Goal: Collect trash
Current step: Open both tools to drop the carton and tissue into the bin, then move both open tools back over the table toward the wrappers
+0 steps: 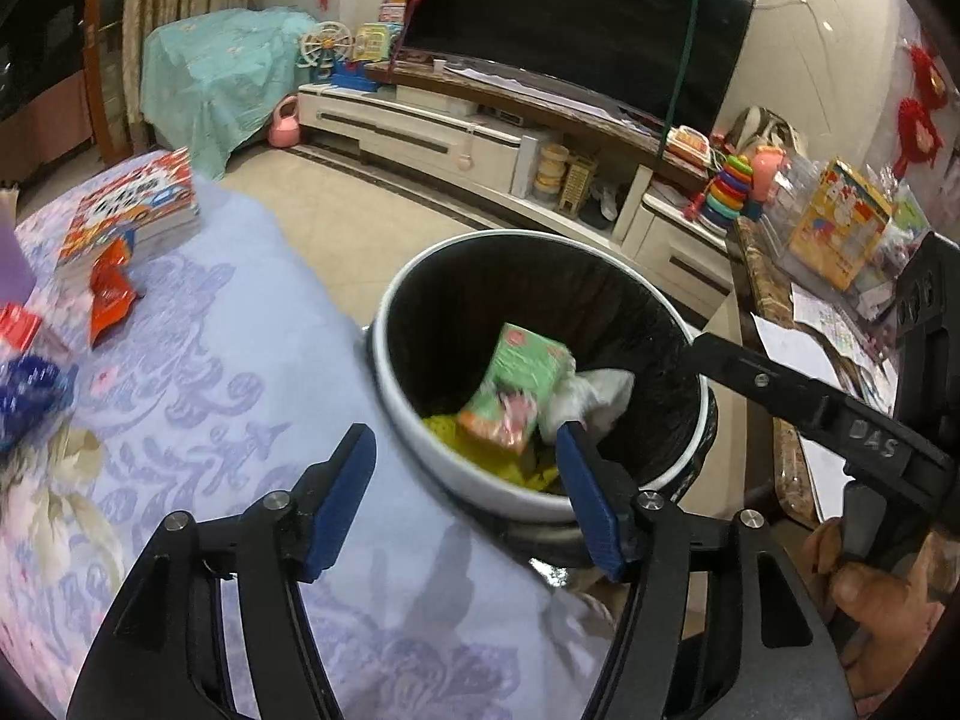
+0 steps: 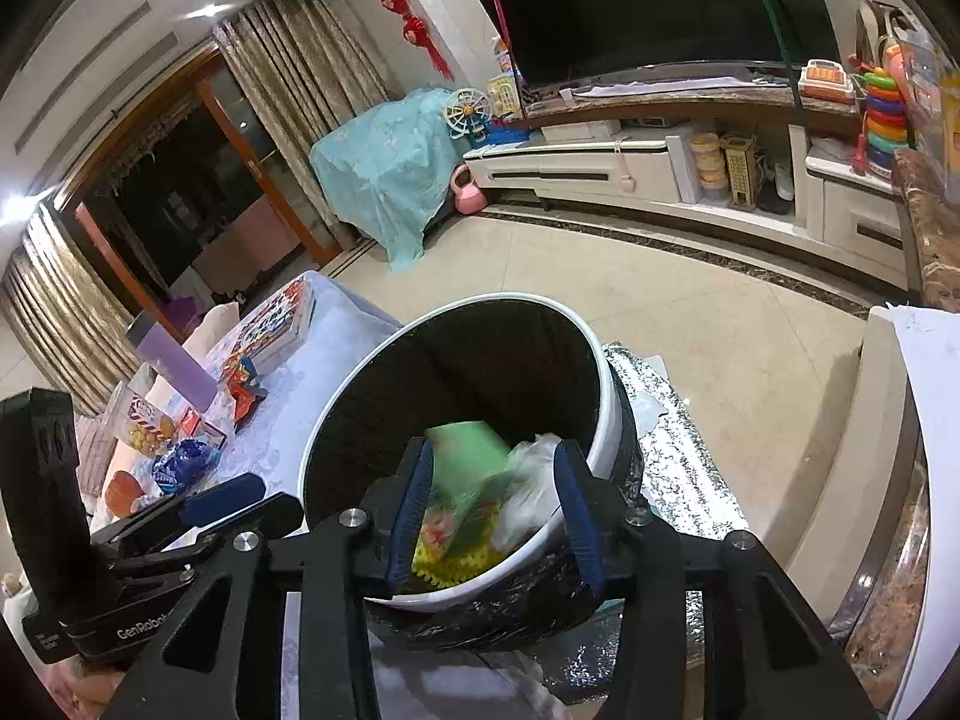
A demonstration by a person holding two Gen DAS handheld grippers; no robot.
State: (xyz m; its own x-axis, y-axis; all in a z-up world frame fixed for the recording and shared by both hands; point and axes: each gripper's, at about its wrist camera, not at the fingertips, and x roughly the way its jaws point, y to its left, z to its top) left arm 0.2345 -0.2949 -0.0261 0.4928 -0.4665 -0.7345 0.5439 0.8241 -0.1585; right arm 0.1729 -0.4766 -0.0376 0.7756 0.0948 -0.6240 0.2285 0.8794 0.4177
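Note:
A white-rimmed bin with a black liner (image 1: 480, 480) (image 2: 600, 372) stands beside the table. Inside lie a green carton (image 1: 516, 384) (image 2: 468, 474), a white crumpled bag (image 1: 594, 396) (image 2: 528, 492) and yellow scraps (image 1: 474, 450) (image 2: 456, 564). The carton looks blurred, just below my right gripper. My left gripper (image 1: 465, 468) is open and empty over the bin's near rim. My right gripper (image 2: 492, 504) is open above the bin mouth; it also shows in the left wrist view (image 1: 780, 396). An orange wrapper (image 1: 111, 294) (image 2: 246, 384) and a blue wrapper (image 1: 30, 396) (image 2: 180, 465) lie on the table.
The table wears a lilac floral cloth (image 1: 210, 396). On it are a stack of books (image 1: 138, 210) (image 2: 276, 324), a purple bottle (image 2: 174, 366) and a snack bag (image 2: 144, 426). A TV cabinet (image 1: 420, 132) runs along the far wall. A cluttered side counter (image 1: 840, 276) is at right.

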